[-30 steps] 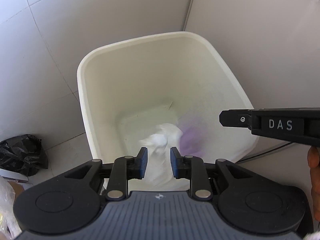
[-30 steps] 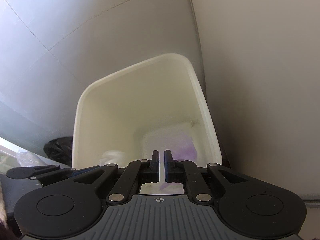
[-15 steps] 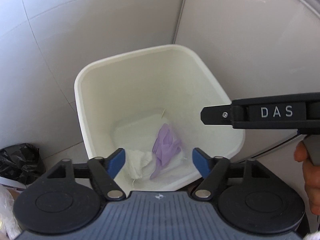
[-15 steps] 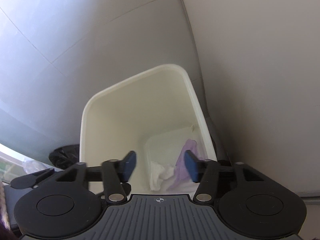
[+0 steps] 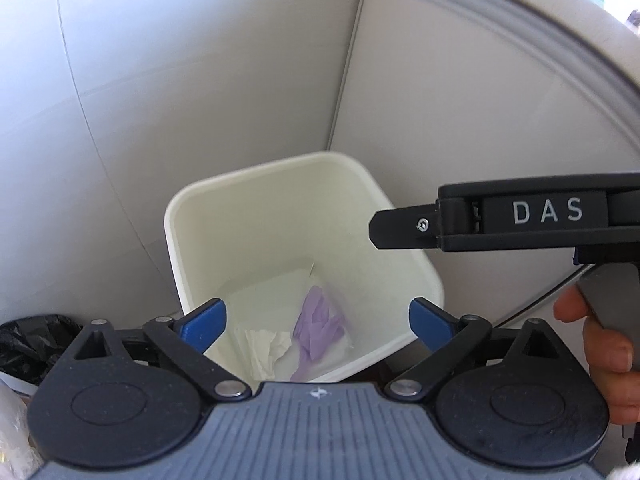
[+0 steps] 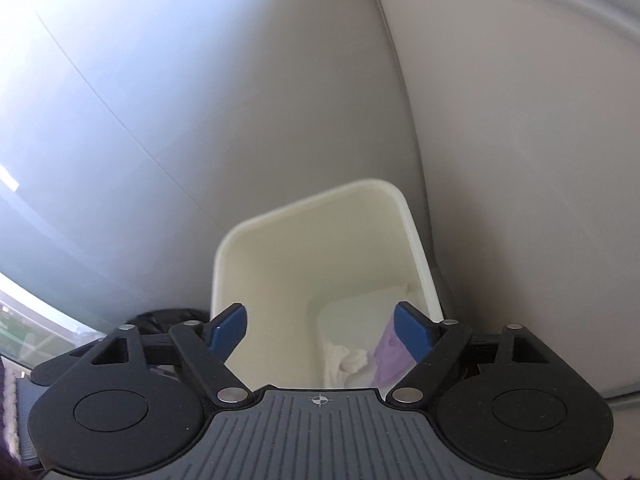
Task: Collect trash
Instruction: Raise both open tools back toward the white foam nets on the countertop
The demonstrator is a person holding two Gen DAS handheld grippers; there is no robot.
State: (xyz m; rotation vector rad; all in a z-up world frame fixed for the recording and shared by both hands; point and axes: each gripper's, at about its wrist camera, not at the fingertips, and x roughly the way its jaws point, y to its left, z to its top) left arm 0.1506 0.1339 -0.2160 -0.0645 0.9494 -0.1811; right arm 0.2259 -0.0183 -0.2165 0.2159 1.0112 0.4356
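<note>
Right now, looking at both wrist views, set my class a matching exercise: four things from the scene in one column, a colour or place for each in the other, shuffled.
Column one:
1. glove
2. crumpled tissue
3. bin
4. plastic bag

Column two:
A. black, on the floor beside the bin
B. purple, on the bin's bottom
C. cream, standing in the wall corner
D. white, lying against the glove

Pairs: 1-B, 2-D, 3-C, 4-A

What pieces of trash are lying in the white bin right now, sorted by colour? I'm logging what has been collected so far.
White crumpled tissue: 1
Purple glove: 1
Total in the white bin: 2

Both lie on the bin's bottom, side by side. More may be hidden behind the gripper body.
</note>
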